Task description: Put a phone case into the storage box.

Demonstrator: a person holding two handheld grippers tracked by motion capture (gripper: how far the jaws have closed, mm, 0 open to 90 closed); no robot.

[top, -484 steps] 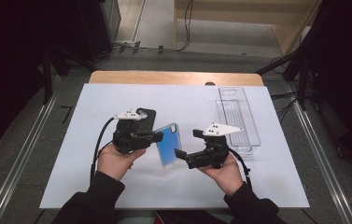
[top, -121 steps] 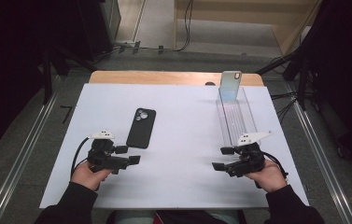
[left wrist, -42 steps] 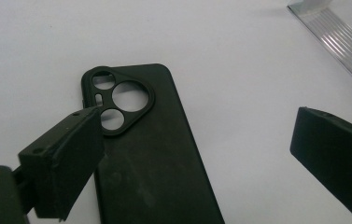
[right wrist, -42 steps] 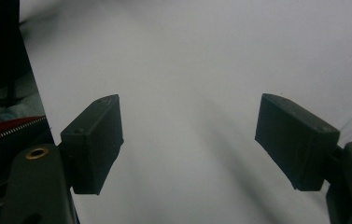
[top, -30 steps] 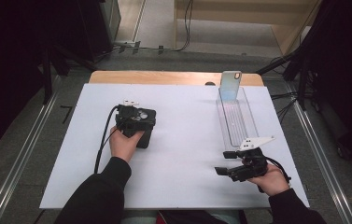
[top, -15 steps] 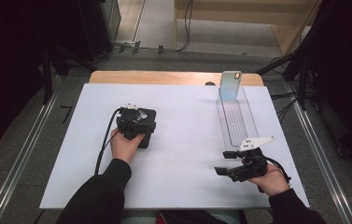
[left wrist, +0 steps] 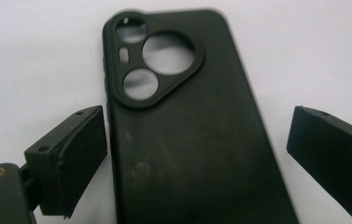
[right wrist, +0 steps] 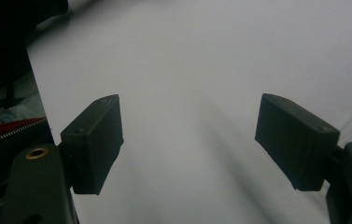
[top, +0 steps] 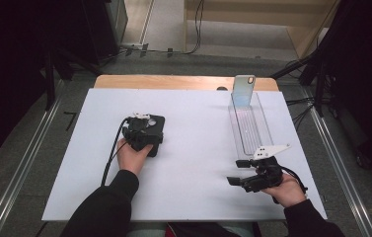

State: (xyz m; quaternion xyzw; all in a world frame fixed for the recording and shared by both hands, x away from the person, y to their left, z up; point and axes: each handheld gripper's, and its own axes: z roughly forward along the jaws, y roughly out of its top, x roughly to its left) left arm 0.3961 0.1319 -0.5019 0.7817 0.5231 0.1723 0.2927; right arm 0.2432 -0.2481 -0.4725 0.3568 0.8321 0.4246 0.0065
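In the high view, the left gripper (top: 144,129) sat over a black phone case (top: 156,134) that lay flat on the white table (top: 198,138), left of the middle, with the person's left hand (top: 133,157) behind it. The right gripper (top: 245,180) rested low near the table's front right edge, held in the right hand (top: 286,190) and pointing leftward, well apart from the case. Beyond it a clear plastic tray (top: 250,129) lay lengthwise, and a light-coloured phone (top: 243,91) stood upright at the tray's far end. In the left gripper view, the phone case (left wrist: 187,140) lay back-side up between the jaws, its camera cutouts at the far end; the left jaw stood just beside the case's edge and the right jaw apart from the other edge, so the jaws were spread and not pressing on it. In the right gripper view, the jaws stood wide apart over bare white tabletop (right wrist: 201,93), gripping nothing.
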